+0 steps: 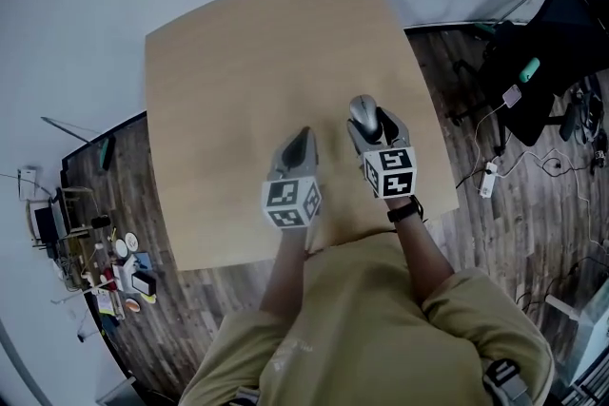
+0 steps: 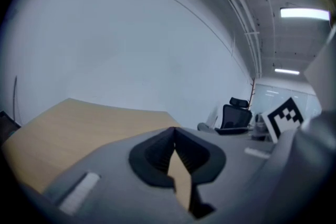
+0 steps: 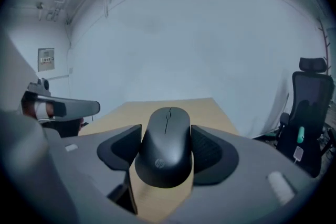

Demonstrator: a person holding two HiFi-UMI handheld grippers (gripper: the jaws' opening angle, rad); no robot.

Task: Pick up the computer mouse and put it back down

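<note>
My R gripper (image 1: 371,121) had the mouse (image 3: 166,147) clamped btwn its jaws, held clear above the table (image 1: 247,43), nose pointing away from me. L gripper (image 1: 304,134) hung just beside it, jaws pinched together, nothing in them.
</note>
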